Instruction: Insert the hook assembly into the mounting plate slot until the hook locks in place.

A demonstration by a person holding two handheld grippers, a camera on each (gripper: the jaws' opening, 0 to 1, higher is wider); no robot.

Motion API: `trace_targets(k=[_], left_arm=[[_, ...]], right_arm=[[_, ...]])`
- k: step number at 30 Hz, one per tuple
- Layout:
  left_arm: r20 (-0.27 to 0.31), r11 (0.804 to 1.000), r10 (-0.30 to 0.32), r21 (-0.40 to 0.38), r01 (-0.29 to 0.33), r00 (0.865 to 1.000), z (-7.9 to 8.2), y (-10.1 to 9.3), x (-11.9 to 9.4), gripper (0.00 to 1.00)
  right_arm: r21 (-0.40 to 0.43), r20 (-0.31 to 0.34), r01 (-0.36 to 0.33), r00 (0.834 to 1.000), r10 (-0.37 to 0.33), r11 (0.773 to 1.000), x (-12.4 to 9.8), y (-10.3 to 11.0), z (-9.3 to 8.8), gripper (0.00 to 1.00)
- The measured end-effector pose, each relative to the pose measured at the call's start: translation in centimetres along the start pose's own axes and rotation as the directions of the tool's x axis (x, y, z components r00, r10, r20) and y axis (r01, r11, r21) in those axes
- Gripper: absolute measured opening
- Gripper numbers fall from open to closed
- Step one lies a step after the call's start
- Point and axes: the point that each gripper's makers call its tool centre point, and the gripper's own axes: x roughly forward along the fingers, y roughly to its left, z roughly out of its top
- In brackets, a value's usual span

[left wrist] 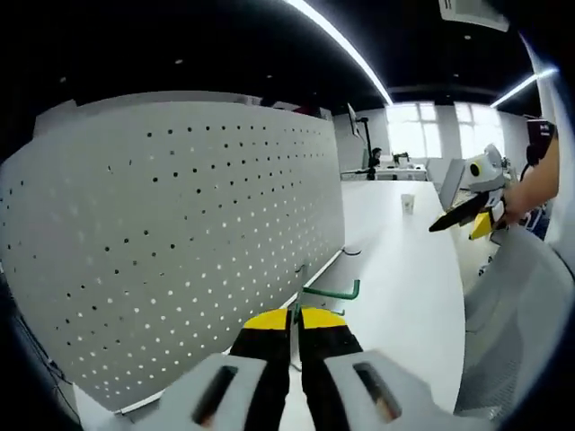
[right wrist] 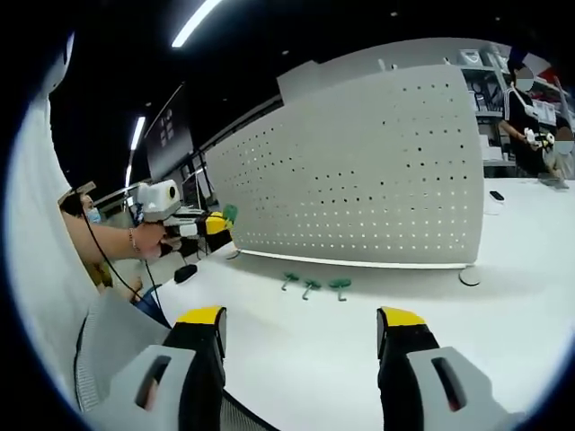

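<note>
Hook assembly (left wrist: 334, 290), green, pinched in the left gripper (left wrist: 295, 316). Yellow tips pressed almost together on it, with the hook poking out in front. Up off the table (left wrist: 404, 269), close to the low edge of the mounting plate (left wrist: 180, 233). Not in a hole or slot yet, as far as can be told.

Mounting plate: big, white, full of small holes in rows. Standing up on the white table, on a round white foot (right wrist: 469, 276) at one end.

From the right gripper view, same left gripper (right wrist: 220, 224) seen at the table's far end, by the end of the mounting plate (right wrist: 359, 180). Held by a hand (right wrist: 153, 238), with a bit of green (right wrist: 229, 213) at the tips.

Right gripper (right wrist: 301, 316) wide open, holding nothing. Two yellow-tipped jaws far apart, above the bare table (right wrist: 296, 359).

Between those jaws and the plate, three more green hooks (right wrist: 310, 285) lying on the table. All in a short row, just beside the plate's bottom edge, apart from each other.

Small black thing (right wrist: 186, 272) on the table near the left gripper. Too small to tell what.

From the left gripper view, right gripper (left wrist: 467, 215) off by the table's side edge, held up in a hand (left wrist: 517, 202). White cup (left wrist: 408, 204) on the table, well past the hook.

Person (right wrist: 521, 117) standing far off behind the plate's other end.
</note>
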Motion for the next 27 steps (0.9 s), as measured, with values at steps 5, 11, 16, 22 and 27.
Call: trace_targets(k=[5,11,16,22,27], left_arm=[[0.040,0.999,0.011,-0.033,-0.010,0.999,1.1,-0.3,-0.6,0.01],[0.092,0.999,0.026,-0.046,-0.022,0.995,2.5,-1.2,-1.3,0.01],[0.152,0.997,0.039,-0.067,-0.029,0.988,3.6,-1.7,-2.0,0.01],[0.188,0.996,0.055,-0.077,-0.042,0.981,4.3,-2.6,-2.6,0.01],[0.215,0.994,0.075,-0.094,-0.056,0.974,4.8,-3.0,-3.5,0.01]], right_arm=[[-0.001,0.012,-0.006,1.000,0.006,1.000,0.1,0.1,0.4,0.66],[-0.006,0.023,-0.014,1.000,0.014,1.000,0.2,0.3,0.7,0.65],[-0.003,0.037,-0.023,0.999,0.023,1.000,0.2,0.3,1.1,0.65],[0.001,0.044,-0.022,0.999,0.022,1.000,0.2,-0.1,1.3,0.65],[0.004,0.041,-0.025,0.999,0.025,1.000,0.3,0.1,1.2,0.65]])
